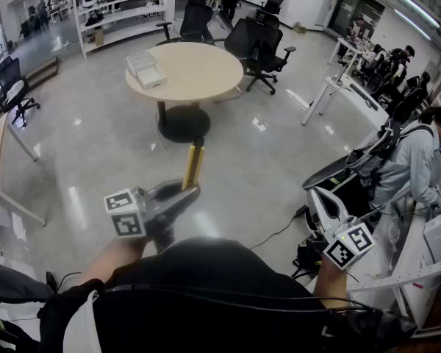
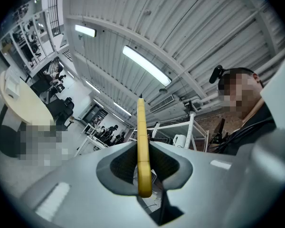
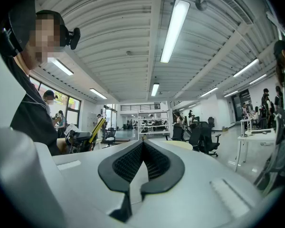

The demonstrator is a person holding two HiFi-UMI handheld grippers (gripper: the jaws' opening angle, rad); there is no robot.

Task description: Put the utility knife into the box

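Utility knife: yellow, long narrow body. You held it by lower end, pinched between jaws of your left gripper. Most of body stood out beyond jaws, straight, thin edge turned to gripper's camera, small dark tip at far end. It pointed forward toward round table, in air, well apart from box.

Box: white, low, flat on left part of table top. It looked like two white parts touching; open or closed, you could not tell.
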